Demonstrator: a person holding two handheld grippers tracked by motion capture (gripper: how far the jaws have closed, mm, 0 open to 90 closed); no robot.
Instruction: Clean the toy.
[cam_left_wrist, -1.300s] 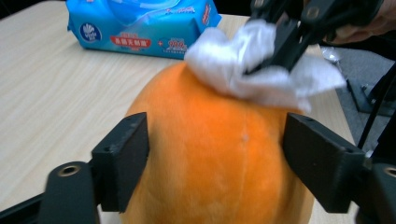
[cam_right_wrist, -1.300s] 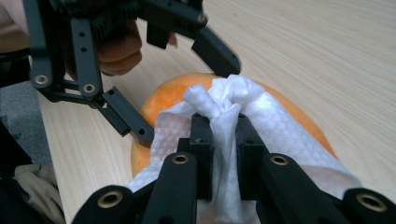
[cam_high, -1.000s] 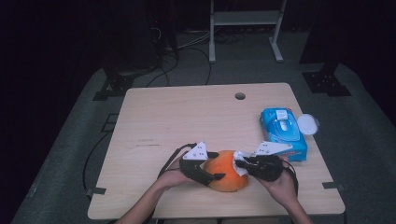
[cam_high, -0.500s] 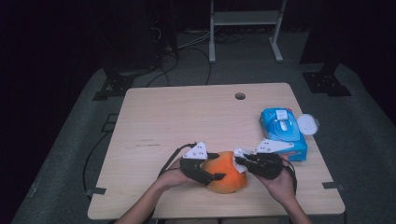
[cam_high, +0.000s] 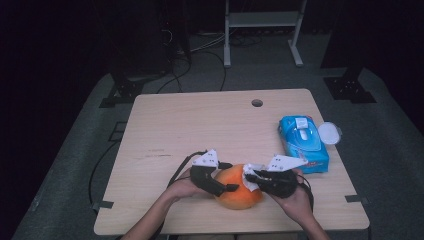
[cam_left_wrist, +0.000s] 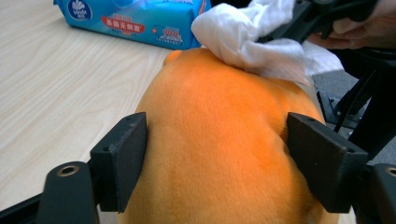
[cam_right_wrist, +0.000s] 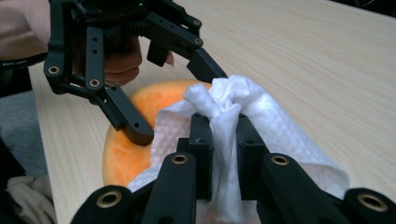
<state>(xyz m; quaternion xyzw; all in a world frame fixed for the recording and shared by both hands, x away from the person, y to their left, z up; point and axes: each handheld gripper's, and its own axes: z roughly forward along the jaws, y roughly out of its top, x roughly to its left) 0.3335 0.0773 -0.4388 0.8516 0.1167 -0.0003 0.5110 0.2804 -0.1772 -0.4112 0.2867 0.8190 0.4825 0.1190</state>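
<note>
The pale wooden worktop (cam_high: 200, 125) lies bare across the upper left and centre of the frame; a blue wet-wipe pack (cam_high: 303, 143) and white round lid (cam_high: 329, 133) block the right edge.

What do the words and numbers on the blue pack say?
"99.9": on the side of the blue wipes pack, in the left gripper view.
White oval logo at the pack's left end: brand name too blurred to read.
Red label with white characters: too small to read.
Pack top in the high view: print too small to read.
</note>
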